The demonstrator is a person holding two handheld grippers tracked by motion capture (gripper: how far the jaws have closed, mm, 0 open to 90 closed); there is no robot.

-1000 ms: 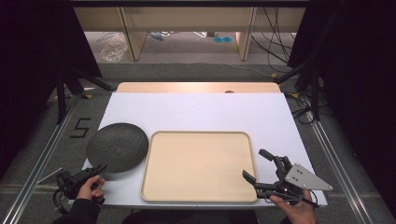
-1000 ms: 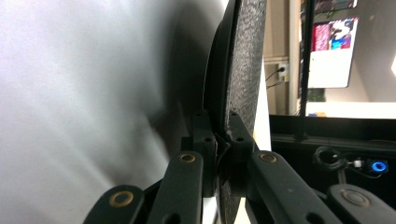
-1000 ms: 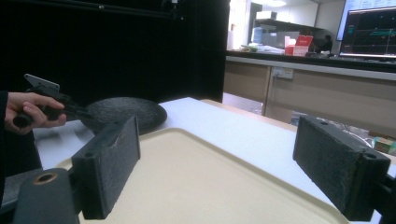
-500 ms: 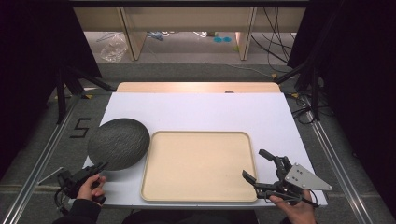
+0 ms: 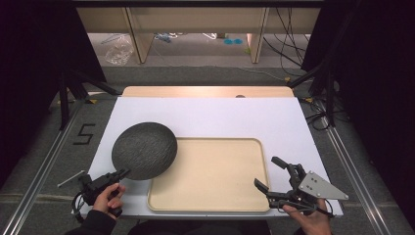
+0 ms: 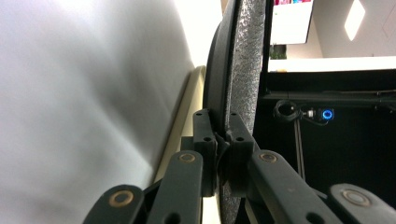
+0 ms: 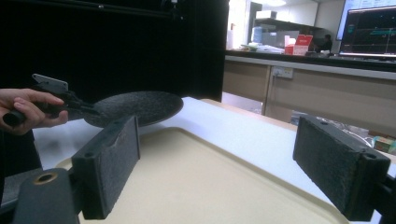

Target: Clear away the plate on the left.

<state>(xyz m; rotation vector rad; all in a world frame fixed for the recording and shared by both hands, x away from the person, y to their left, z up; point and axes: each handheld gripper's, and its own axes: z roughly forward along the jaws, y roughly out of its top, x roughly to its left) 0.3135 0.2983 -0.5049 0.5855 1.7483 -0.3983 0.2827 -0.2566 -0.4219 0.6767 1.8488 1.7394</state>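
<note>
Left gripper (image 5: 119,173) has its fingers (image 6: 205,140) clamped on the near rim of the dark speckled plate (image 5: 144,150); in the left gripper view the rim sits pinched between both pads. In the high view the plate is tilted, underside up, hanging over the 9 o'clock edge of the beige tray (image 5: 210,203) and overlapping its 10 o'clock corner, with the white desk (image 5: 235,117) sheet beneath. Right gripper (image 5: 274,177) sits at the tray's 4 o'clock corner with fingers (image 7: 109,163) spread wide and nothing between them. Step in hand looks like carrying the plate over onto the tray. To do it well: the grip is a thin edge pinch and the plate's weight levers on it, so keep the pinch firm and move slowly with no wrist jerks. Level the plate out and clear the tray lip before lowering. Aim for tray centre, set the far rim down first, then release. Risk is the rim slipping out or clipping the tray lip. Right gripper could steady the tray at its corner if it slides.
</note>
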